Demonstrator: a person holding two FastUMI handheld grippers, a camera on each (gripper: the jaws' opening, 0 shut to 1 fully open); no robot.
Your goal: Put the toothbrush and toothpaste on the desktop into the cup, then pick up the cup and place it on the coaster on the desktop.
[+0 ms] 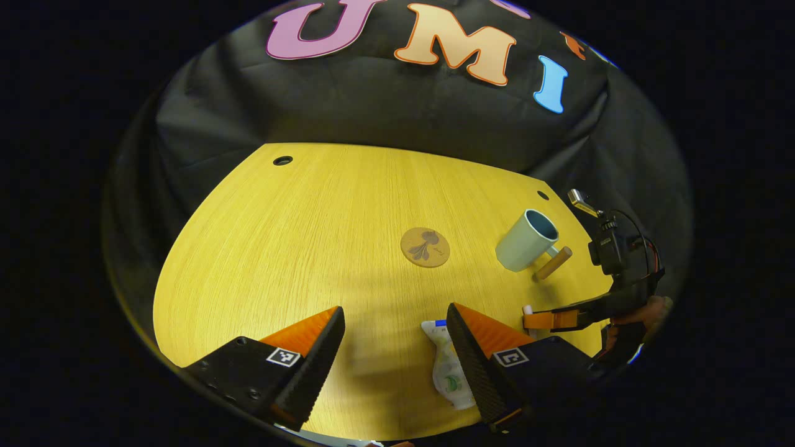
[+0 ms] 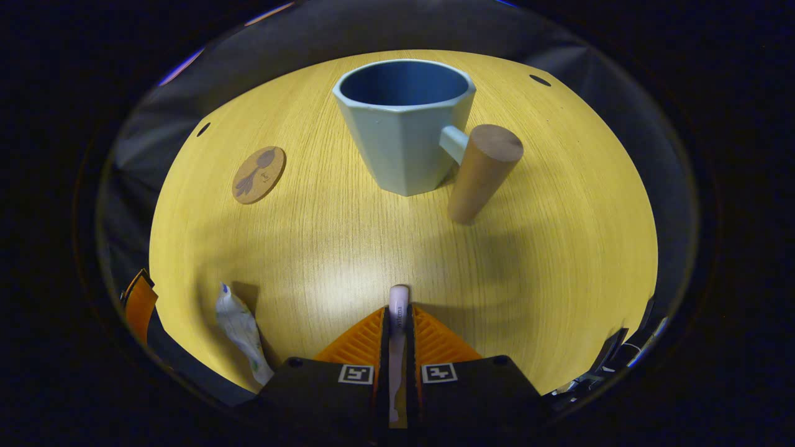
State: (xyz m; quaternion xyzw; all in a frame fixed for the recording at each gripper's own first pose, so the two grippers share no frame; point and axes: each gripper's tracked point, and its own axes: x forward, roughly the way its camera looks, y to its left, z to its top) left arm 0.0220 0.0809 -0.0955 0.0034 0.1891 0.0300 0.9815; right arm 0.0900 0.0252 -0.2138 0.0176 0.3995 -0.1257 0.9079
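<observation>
The yellow wood-grain table (image 2: 559, 261) is seen before the black cloth wall (image 1: 385, 112), and on it stands the pale blue faceted cup (image 2: 404, 133) with a cylindrical wooden handle, upright, ahead of the right gripper (image 2: 398, 323), with the round cork coaster (image 2: 259, 174) set well apart to its left. The slim pale pink toothbrush (image 2: 398, 310) is clenched between the right gripper's fingers, its end protruding toward the cup. The crumpled white toothpaste tube (image 1: 448, 372) is seen lying on the table just beside the right finger of the left gripper (image 1: 394, 347), whose jaws are spread wide.

Yellow wood-grain desktop (image 1: 298, 248) spreads ahead of the tool; small dark holes (image 1: 282, 161) at its far corners; black cloth wall (image 1: 372, 105) hangs beyond the far edge.
</observation>
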